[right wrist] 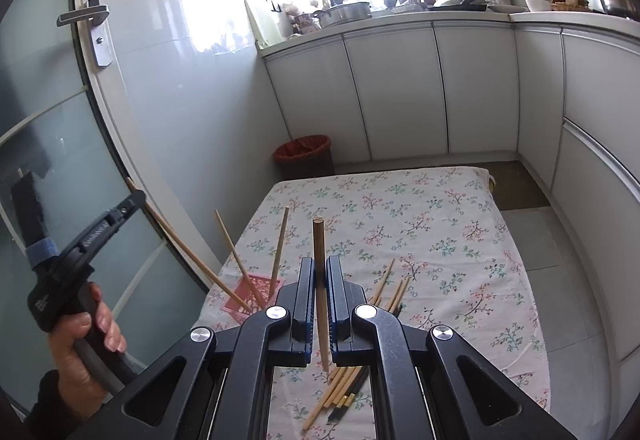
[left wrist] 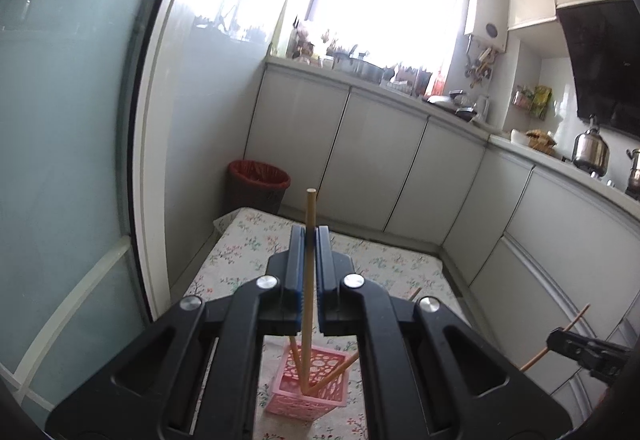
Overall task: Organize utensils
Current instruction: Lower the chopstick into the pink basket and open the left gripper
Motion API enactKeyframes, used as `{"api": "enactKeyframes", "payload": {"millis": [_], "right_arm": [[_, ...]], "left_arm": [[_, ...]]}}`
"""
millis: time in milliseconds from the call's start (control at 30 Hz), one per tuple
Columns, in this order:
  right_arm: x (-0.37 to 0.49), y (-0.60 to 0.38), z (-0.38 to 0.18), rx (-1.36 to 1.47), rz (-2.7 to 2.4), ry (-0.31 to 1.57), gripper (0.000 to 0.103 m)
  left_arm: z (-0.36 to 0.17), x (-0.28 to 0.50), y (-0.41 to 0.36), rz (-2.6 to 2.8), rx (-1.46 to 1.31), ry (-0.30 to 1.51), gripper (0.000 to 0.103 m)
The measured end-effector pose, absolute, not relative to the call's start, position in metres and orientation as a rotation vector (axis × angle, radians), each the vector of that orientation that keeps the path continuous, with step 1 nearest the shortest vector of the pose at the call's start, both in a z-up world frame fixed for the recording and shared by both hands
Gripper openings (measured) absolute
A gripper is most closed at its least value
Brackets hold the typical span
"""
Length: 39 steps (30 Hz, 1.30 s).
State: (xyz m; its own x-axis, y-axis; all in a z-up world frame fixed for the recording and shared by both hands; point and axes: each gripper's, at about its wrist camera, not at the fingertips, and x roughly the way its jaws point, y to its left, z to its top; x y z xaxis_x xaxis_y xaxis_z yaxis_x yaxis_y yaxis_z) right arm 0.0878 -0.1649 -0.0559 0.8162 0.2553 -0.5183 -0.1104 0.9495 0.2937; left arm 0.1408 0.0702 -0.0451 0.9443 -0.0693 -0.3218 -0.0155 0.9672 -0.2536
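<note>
Our left gripper [left wrist: 309,236] is clenched on one chopstick [left wrist: 309,280] held nearly upright, its lower tip inside the pink basket [left wrist: 308,396] at 6 o'clock in the left wrist view, beside two other sticks leaning there. Our right gripper [right wrist: 319,268] grips a second chopstick [right wrist: 320,280] upright over the loose pile [right wrist: 348,384] on the floral cloth [right wrist: 440,240], with the basket at 9 o'clock of it and the left hand [right wrist: 80,336] farther out at 8 o'clock.
</note>
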Motion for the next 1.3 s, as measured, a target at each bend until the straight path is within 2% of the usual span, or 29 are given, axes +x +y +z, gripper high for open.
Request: {"api": "enactKeyframes", "payload": {"millis": [333, 367, 433, 467, 500, 600, 700, 1067, 1300], "right_arm": [[0.09, -0.157, -0.056, 0.273, 0.217, 0.586, 0.006], [0.09, -0.156, -0.055, 0.277, 0.222, 0.584, 0.006], [0.092, -0.154, -0.053, 0.286, 0.228, 0.577, 0.006], [0.093, -0.152, -0.051, 0.292, 0.233, 0.571, 0.006], [0.094, -0.151, -0.049, 0.298, 0.238, 0.565, 0.006], [0.097, -0.146, -0.041, 0.32, 0.251, 0.538, 0.006], [0.103, -0.14, -0.033, 0.354, 0.274, 0.504, 0.006], [0.141, -0.107, -0.041, 0.42, 0.287, 0.48, 0.006], [0.168, -0.089, -0.068, 0.419, 0.277, 0.564, 0.006]], "left_arm": [[-0.078, 0.172, 0.066, -0.085, -0.269, 0.474, 0.007], [-0.078, 0.171, 0.066, -0.083, -0.262, 0.474, 0.011], [-0.076, 0.169, 0.065, -0.092, -0.258, 0.482, 0.042], [-0.073, 0.166, 0.066, -0.094, -0.259, 0.476, 0.047], [-0.071, 0.163, 0.067, -0.092, -0.257, 0.472, 0.052], [-0.065, 0.154, 0.071, -0.096, -0.245, 0.512, 0.055], [-0.067, 0.149, 0.078, -0.071, -0.237, 0.57, 0.064], [-0.087, 0.144, 0.097, 0.019, -0.203, 0.722, 0.069], [-0.093, 0.147, 0.098, 0.01, -0.196, 0.763, 0.069]]}}
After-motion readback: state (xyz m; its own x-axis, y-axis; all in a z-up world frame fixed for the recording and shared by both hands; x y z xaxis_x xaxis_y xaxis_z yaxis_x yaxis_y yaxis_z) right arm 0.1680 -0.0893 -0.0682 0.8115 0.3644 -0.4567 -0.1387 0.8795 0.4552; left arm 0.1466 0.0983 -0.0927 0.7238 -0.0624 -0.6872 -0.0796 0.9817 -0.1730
